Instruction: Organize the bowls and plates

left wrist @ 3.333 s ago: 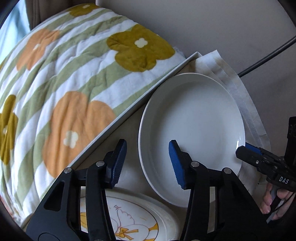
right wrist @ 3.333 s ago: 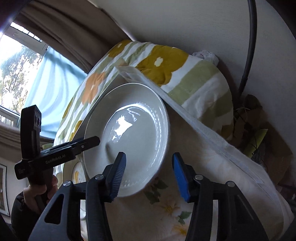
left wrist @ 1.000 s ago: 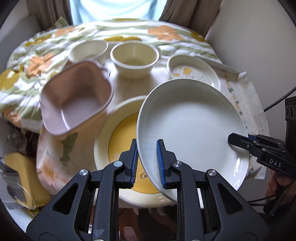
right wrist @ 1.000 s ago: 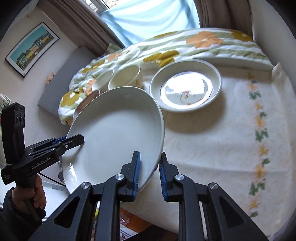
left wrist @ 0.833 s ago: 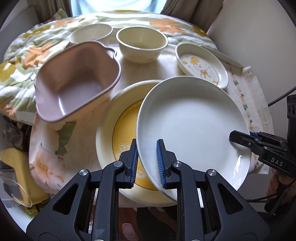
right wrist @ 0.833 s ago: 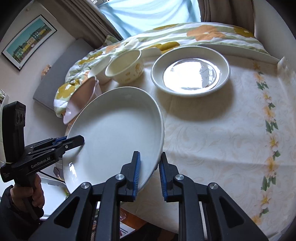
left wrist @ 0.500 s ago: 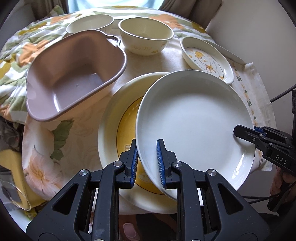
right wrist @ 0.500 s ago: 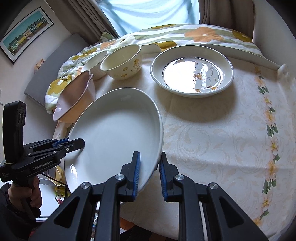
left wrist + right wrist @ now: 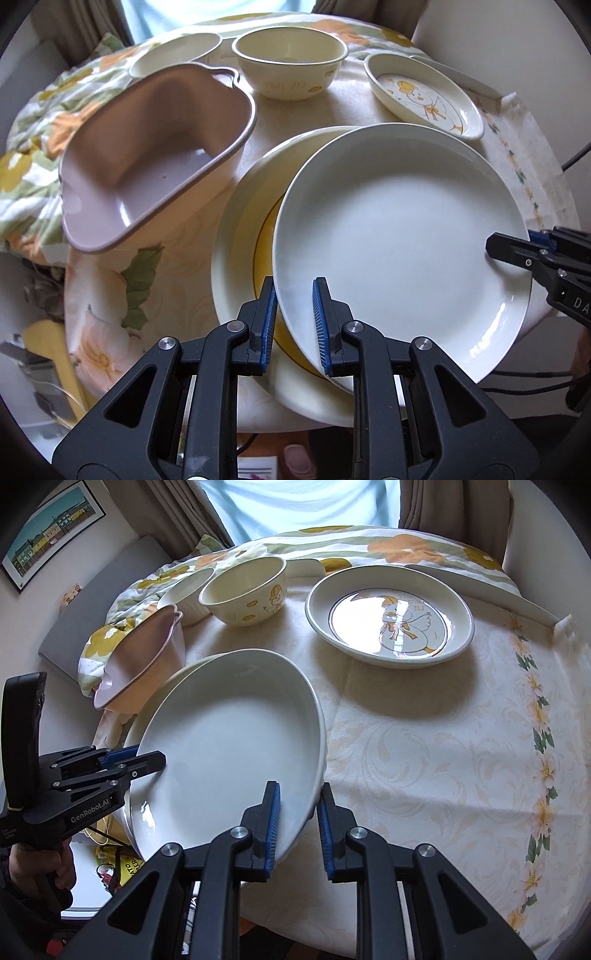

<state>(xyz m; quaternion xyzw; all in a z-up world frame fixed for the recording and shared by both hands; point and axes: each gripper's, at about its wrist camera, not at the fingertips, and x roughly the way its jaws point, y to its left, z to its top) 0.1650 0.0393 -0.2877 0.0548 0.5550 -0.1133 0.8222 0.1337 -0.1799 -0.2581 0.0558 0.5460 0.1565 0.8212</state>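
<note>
1. Left wrist view: my left gripper [image 9: 294,321] is nearly closed, its blue pads pinching the near rim of the white plate [image 9: 402,240] — one pad under the rim, one on the inside face. The plate sits tilted over the yellow-centred plate [image 9: 243,236], which lies flat on the floral tablecloth [image 9: 110,325]; I cannot tell whether the two touch. On the plate's far right edge my right gripper [image 9: 496,248] clamps the rim as well. Behind, from left to right: a pink handled dish [image 9: 147,162] tipped at an angle, a small white bowl [image 9: 173,51], a cream bowl [image 9: 291,62] standing upright, and a duck plate [image 9: 424,96].

2. Right wrist view: my right gripper [image 9: 297,825] is likewise almost shut, the white plate [image 9: 229,753] gripped by its near edge between the pads. Opposite, at the left, my left gripper [image 9: 155,758] bites the same plate's rim, with my hand [image 9: 40,867] on its handle. The plate hangs at the table's left edge, just beside the pink handled dish [image 9: 136,672]. Further back stand the cream bowl [image 9: 243,594] and the small white bowl [image 9: 188,594] — and the duck plate [image 9: 388,616] rests flat on the tablecloth [image 9: 443,757], well apart from the white plate.
</note>
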